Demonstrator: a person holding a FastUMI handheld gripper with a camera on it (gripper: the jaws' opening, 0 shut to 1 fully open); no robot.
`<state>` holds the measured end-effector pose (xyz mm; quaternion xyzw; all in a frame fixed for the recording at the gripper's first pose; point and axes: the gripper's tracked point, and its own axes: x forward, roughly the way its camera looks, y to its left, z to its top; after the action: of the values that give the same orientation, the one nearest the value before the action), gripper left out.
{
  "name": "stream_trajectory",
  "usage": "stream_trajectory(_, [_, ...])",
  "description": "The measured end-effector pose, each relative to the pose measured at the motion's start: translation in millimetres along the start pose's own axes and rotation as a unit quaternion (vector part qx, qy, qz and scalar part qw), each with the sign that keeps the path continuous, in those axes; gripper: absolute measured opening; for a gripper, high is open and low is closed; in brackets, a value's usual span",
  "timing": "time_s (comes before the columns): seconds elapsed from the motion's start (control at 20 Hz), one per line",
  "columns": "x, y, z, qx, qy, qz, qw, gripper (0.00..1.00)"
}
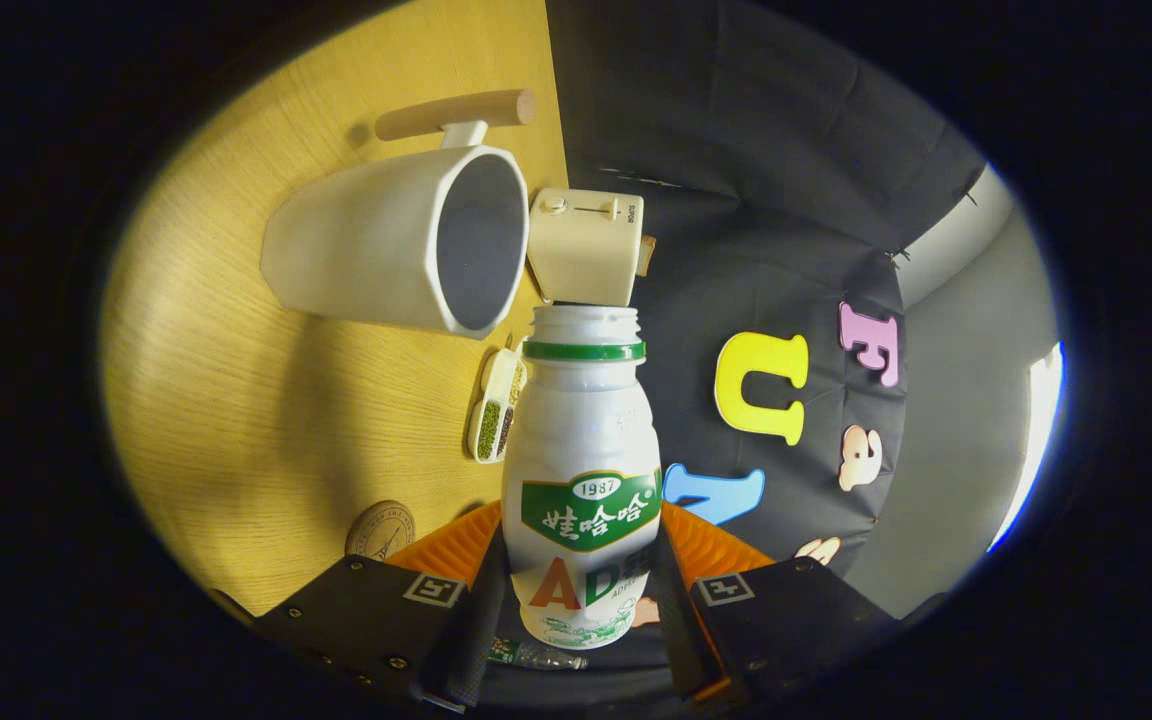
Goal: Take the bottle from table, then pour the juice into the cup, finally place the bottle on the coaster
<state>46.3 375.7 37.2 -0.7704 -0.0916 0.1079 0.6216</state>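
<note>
My gripper (581, 585) is shut on a white plastic bottle (583, 440) with a green neck ring and an uncapped mouth, both fingers pressing its lower body. The view is rolled, so the wooden table (236, 400) stands like a wall beside the bottle. A white cup (401, 245) with a wooden handle stands on that table, its open mouth just beyond the bottle's mouth and a little to the side. A round brown coaster (380, 530) lies on the table close to one finger, partly hidden by it.
A cream toaster-like box (586, 245) sits right past the bottle's mouth, next to the cup. A small divided container of green and dark grains (494, 408) lies on the table beside the bottle's shoulder. The booth's black cloth wall (786, 200) stands beyond.
</note>
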Motion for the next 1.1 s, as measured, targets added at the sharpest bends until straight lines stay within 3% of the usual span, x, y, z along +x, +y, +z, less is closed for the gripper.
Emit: stream_trajectory(1.1, [0, -14, 0, -0.065, -0.002, -0.026, 0.998, 0.69])
